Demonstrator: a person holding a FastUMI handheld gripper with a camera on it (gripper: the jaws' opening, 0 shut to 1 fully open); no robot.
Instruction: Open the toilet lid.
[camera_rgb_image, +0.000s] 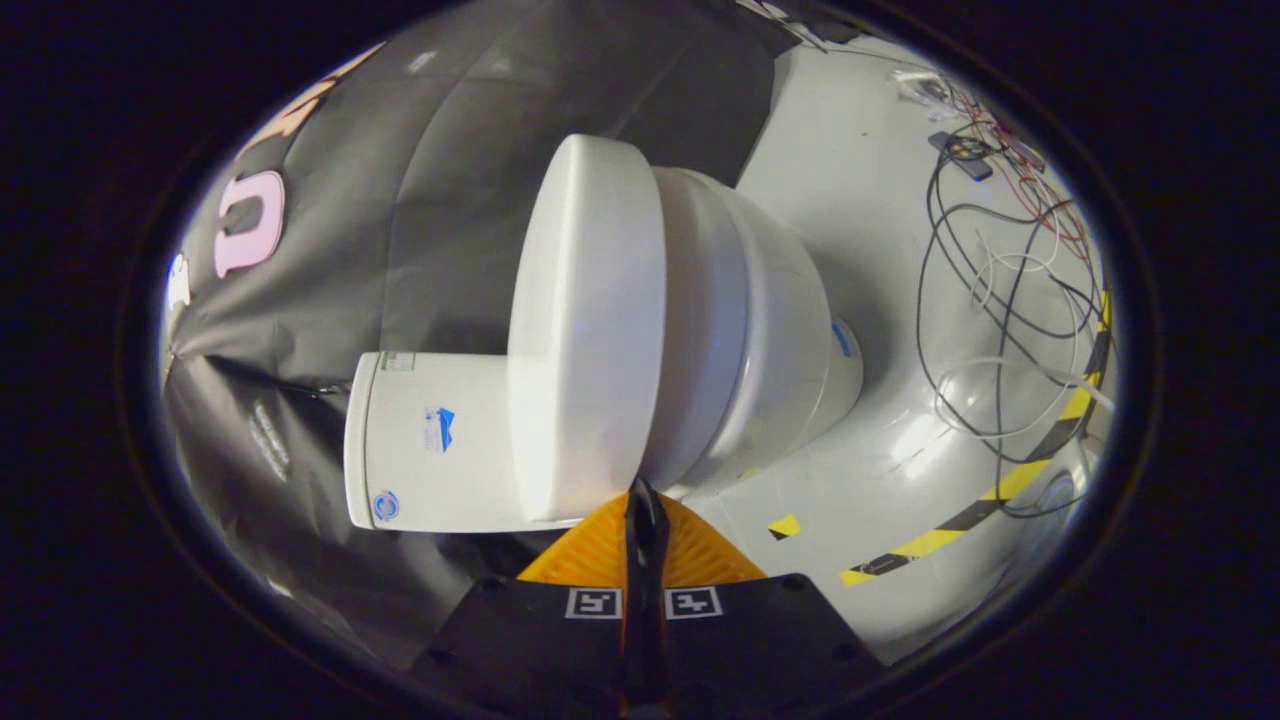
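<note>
One toilet lid (585, 330), jaws closed.

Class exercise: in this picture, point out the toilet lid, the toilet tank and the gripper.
toilet lid (585, 330), gripper view, on its broad flat top face.
toilet tank (440, 440), gripper view, on its side wall.
gripper (645, 500), gripper view, at the tips of its closed fingers, by the lid's edge.

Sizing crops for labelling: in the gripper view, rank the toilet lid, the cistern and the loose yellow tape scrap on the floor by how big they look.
1. toilet lid, though it sits nearest the shut gripper.
2. cistern, partly hidden behind it.
3. yellow tape scrap, smallest.
</note>
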